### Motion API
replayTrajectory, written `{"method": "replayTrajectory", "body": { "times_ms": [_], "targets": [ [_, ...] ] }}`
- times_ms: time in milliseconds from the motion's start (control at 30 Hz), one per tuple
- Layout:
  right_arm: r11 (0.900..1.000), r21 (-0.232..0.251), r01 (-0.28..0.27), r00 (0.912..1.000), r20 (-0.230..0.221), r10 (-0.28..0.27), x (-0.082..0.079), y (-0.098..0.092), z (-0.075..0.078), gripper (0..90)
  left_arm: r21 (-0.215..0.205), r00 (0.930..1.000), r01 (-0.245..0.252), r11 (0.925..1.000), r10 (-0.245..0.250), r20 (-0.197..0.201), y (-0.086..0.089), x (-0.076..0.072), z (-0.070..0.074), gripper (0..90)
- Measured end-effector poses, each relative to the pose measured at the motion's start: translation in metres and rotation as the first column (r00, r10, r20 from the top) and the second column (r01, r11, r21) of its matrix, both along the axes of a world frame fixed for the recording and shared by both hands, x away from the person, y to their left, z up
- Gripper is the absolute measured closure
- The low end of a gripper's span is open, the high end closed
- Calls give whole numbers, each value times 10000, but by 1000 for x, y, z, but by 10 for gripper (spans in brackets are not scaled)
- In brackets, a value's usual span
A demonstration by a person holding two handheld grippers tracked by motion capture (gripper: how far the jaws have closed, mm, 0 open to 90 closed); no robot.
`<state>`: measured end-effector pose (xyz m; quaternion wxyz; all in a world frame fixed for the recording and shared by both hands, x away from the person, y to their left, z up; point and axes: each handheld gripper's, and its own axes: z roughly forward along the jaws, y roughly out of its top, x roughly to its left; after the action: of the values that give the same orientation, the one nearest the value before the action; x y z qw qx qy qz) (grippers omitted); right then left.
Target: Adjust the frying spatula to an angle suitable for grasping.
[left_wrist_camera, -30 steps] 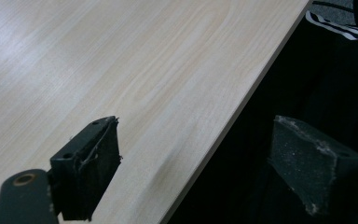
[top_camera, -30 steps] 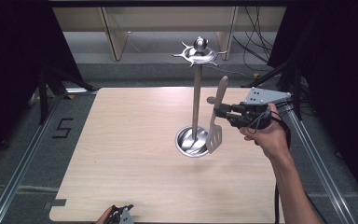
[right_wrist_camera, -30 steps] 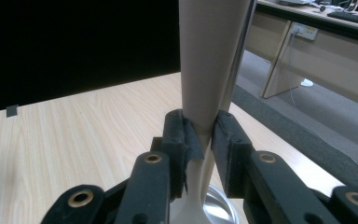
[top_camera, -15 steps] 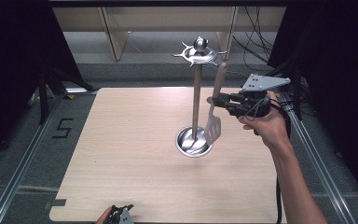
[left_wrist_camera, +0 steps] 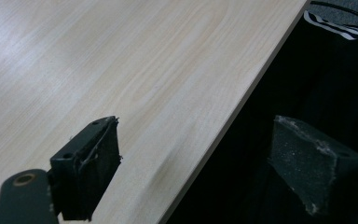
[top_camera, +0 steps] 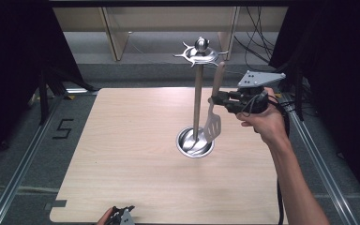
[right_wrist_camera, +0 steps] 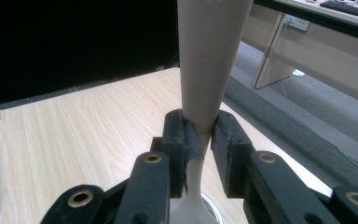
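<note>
A steel utensil stand (top_camera: 197,93) rises from a round base (top_camera: 194,142) at the table's right middle, with a hooked crown (top_camera: 200,53) on top. My right gripper (top_camera: 214,100) is shut on a slotted spatula (top_camera: 213,123), held upright just right of the pole, its beige handle (top_camera: 219,76) reaching up near the crown. In the right gripper view the jaws pinch the handle (right_wrist_camera: 208,60) at its narrow neck, gripper (right_wrist_camera: 200,135). My left gripper (top_camera: 120,216) rests at the table's near edge; its jaws stand wide apart (left_wrist_camera: 196,154) over that edge with nothing between.
The pale wood table (top_camera: 122,140) is bare on its left half. Metal rails (top_camera: 23,164) run along both sides. Shelving legs (top_camera: 115,33) and cables (top_camera: 258,37) stand behind the far edge.
My right gripper has lifted the spatula and carried it up and back, closer to the stand's crown. The left gripper has not moved.
</note>
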<state>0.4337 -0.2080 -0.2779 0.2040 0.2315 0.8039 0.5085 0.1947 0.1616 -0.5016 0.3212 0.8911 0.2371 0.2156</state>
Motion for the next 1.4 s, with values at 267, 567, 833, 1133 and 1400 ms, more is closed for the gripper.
{"method": "replayTrajectory", "body": {
  "times_ms": [267,567,833,1133,1400],
  "targets": [
    [9997,-144,-202,9996,-192,199,6,4,-2,762,-29,10000,53,10000,-53,-66,0,0,-1,154],
    [9991,387,-198,9991,-376,213,4,1,-9,754,45,10000,52,10000,-52,1,0,0,0,154],
    [9966,828,-12,9988,-491,53,-3,-5,-12,714,115,10000,2,9999,-3,52,-1,-1,-1,154],
    [9937,1113,157,9999,-19,-156,-19,-21,-24,639,-11,9999,99,10000,-99,-89,0,-1,0,154],
    [9972,581,477,9988,78,-482,-34,-24,-37,580,-14,9999,49,10000,-49,-109,-1,0,-1,154]
  ]
}}
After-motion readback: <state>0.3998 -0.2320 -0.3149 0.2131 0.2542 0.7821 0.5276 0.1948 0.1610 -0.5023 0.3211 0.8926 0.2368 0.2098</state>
